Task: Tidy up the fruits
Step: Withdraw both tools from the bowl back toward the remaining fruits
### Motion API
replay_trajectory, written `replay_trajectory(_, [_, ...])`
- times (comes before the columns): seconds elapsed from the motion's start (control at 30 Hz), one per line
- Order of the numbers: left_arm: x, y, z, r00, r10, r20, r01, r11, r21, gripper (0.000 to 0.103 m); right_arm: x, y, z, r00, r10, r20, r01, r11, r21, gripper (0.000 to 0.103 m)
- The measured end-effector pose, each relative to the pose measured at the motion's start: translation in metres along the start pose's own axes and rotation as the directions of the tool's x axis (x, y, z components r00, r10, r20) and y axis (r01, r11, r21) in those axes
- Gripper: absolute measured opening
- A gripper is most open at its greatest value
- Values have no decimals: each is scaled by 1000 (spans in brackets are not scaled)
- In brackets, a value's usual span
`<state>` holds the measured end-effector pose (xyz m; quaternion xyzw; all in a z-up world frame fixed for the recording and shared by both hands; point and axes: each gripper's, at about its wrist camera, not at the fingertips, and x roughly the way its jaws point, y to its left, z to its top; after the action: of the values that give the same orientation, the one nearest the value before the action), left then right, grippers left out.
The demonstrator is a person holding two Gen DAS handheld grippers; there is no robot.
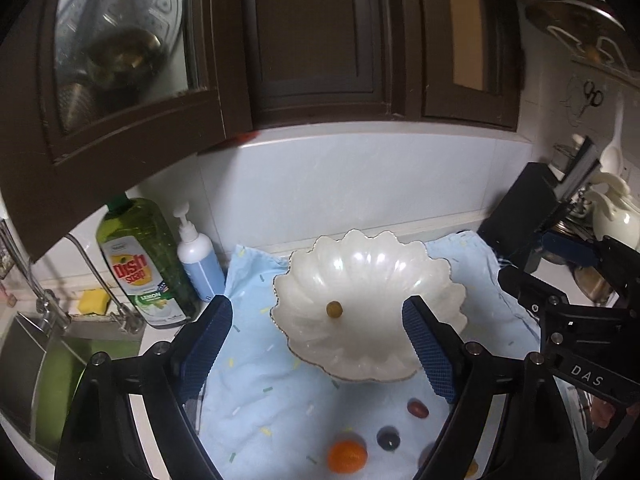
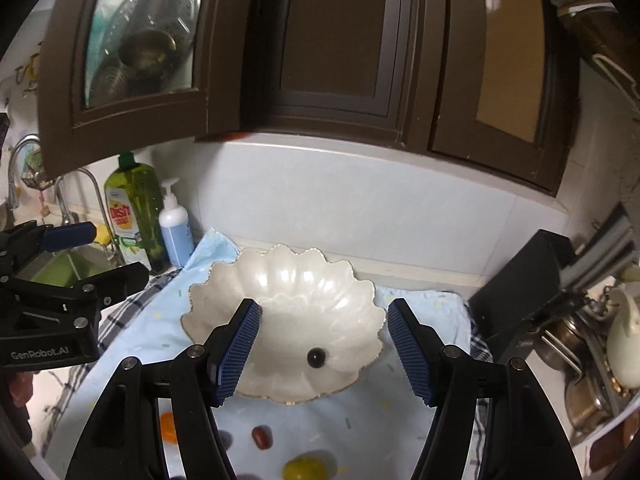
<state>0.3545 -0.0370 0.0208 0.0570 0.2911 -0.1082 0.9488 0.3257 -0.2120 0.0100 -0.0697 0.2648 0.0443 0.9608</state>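
Observation:
A white shell-shaped bowl [image 1: 372, 276] [image 2: 288, 292] stands on a light blue cloth [image 1: 260, 392] [image 2: 360, 420]. In the left wrist view one small olive-coloured round fruit [image 1: 334, 309] lies in it; in the right wrist view a small dark round fruit [image 2: 317, 357] lies in it. On the cloth in front lie an orange fruit [image 1: 347, 457] [image 2: 168, 426], a dark red grape [image 1: 418, 408] [image 2: 262, 436], a dark purple fruit [image 1: 389, 439] and a yellow-green fruit [image 2: 306, 470]. My left gripper [image 1: 316, 320] [image 2: 80, 256] and my right gripper [image 2: 323, 312] [image 1: 560, 280] hang open above the bowl's near side, nothing between their fingers.
A green dish soap bottle [image 1: 140, 264] and a white pump bottle [image 1: 200, 260] stand left of the cloth, beside a sink [image 1: 40, 360] with a tap. A black box [image 1: 520, 220] and metal pots [image 2: 580, 360] crowd the right. Dark cupboards [image 1: 312, 40] overhang the tiled wall.

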Motion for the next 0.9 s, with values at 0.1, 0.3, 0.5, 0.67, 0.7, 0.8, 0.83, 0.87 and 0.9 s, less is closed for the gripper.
replay_trajectory(0.1, [-16, -4, -11, 1000, -12, 5, 12, 1000, 7, 88, -17, 7, -7, 1000, -10, 23, 10, 1000, -21, 67])
replay_trajectory(0.3, [-44, -10, -35, 999, -40, 10, 40, 999, 8, 88, -50, 22, -26, 998, 7, 59, -4, 999, -48, 67])
replay_trajectory(0.5, [-60, -17, -56, 999, -52, -4, 52, 998, 20, 88, -69, 27, -46, 997, 10, 80, -7, 999, -40, 67])
replay_trajectory(0.67, [-70, -24, -71, 999, -46, -1, 46, 998, 42, 88, -77, 25, -66, 997, 4, 75, -3, 1000, -6, 67])
replay_trajectory(0.7, [-72, -26, -74, 999, -44, 2, 44, 998, 50, 88, -78, 25, -70, 998, 0, 68, 0, 1000, -4, 68])
replay_trajectory(0.8, [-77, -33, -86, 1000, -29, 1, 29, 997, 68, 88, -80, 24, -83, 999, 6, 45, -7, 1000, 7, 67])
replay_trajectory(0.83, [-77, -34, -90, 1000, -29, -2, 29, 997, 72, 88, -81, 23, -88, 999, 7, 41, -8, 1000, 8, 67])
replay_trajectory(0.87, [-77, -34, -93, 1000, -28, -5, 28, 997, 76, 88, -82, 24, -93, 999, 4, 37, -4, 1000, 8, 67])
replay_trajectory(0.9, [-77, -36, -97, 1000, -26, -8, 26, 996, 80, 88, -83, 23, -97, 999, -2, 34, 1, 1000, 11, 67])
